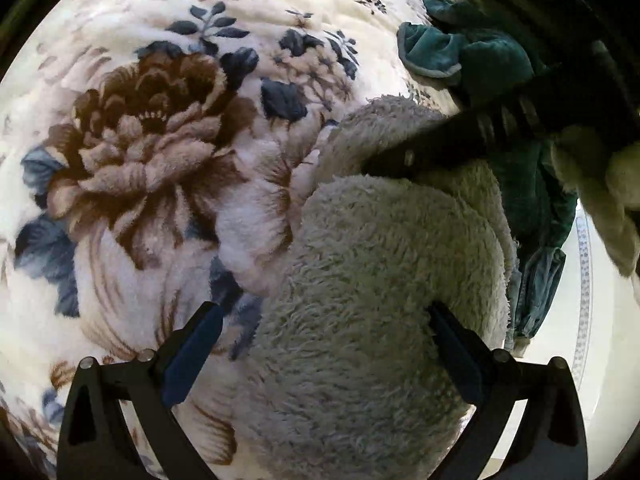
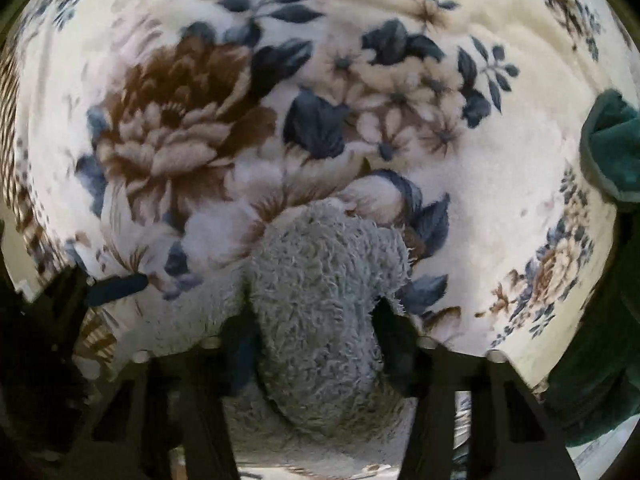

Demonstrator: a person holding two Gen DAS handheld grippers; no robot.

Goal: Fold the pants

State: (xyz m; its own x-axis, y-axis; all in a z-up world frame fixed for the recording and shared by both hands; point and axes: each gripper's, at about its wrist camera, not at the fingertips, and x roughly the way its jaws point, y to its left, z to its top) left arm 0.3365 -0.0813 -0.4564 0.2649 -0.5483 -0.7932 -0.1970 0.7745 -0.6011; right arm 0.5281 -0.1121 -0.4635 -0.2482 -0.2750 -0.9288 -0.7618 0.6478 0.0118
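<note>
on my left view the blanket [image 1: 132,152] filled most of the frame, its big brown flower spread flat under everything. the left gripper [image 1: 320,352] stood wide, nothing between its blue pads [image 1: 192,356]; it hovered over the near lobe of the pants [image 1: 360,280], a grey fleecy bundle lying on the blanket at centre-right. one pad sat over bare blanket, the other over fleece.

further right in that view the right gripper [image 1: 400,160] reached in from the side and was buried in a crease of the pants. beyond it lay a green garment [image 1: 480,60], bunched at the bed's edge, just beside the pants.

from the right view, the right gripper [image 2: 316,332] was closed on a thick roll of the pants [image 2: 320,280], fleece bulging up between the fingers. the frame was smeared, so i could not say whether it held one layer or several. the green garment [image 2: 608,140] showed at the far right edge.

what worried me: the fleece was thick and springy, so a grip on the roll might slip or shed an inner layer when lifted, leaving the fold lopsided. my left, as it stood, straddled the pants' edge and could pinch blanket pile along with the fleece. any pull to the right might also drag the green garment into the fold.
</note>
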